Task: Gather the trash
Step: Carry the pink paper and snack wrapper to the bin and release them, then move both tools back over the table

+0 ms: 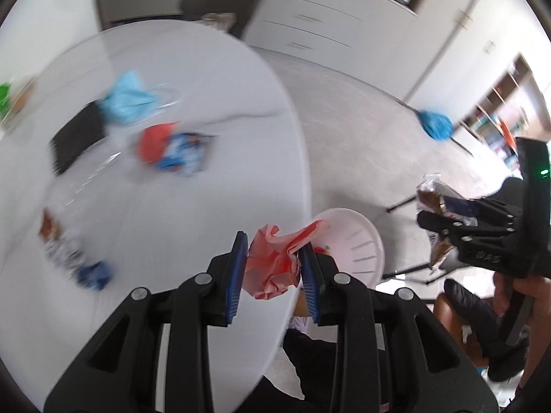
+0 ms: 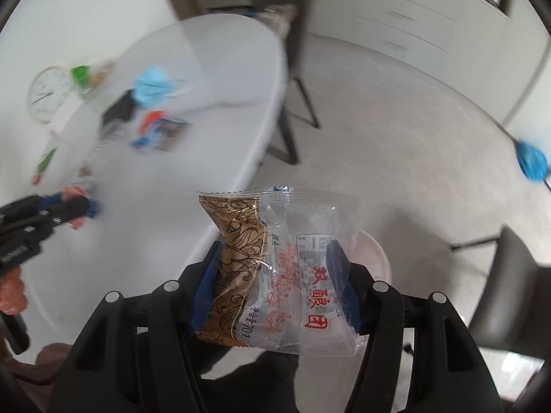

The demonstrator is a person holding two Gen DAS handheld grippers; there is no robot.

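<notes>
Left tongs (image 1: 275, 261) grip pink paper (image 1: 272, 265), right tongs (image 2: 275, 282) a wrapper (image 2: 275, 272), above a bin (image 1: 358, 244).

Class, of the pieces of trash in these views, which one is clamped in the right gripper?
The clear-and-gold plastic snack wrapper with red lettering; the crumpled pink paper sits in the left gripper instead.

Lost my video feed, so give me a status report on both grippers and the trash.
Left gripper shut on pink wrapper. Right gripper shut on clear snack wrapper. Pink bin below, path open.
</notes>
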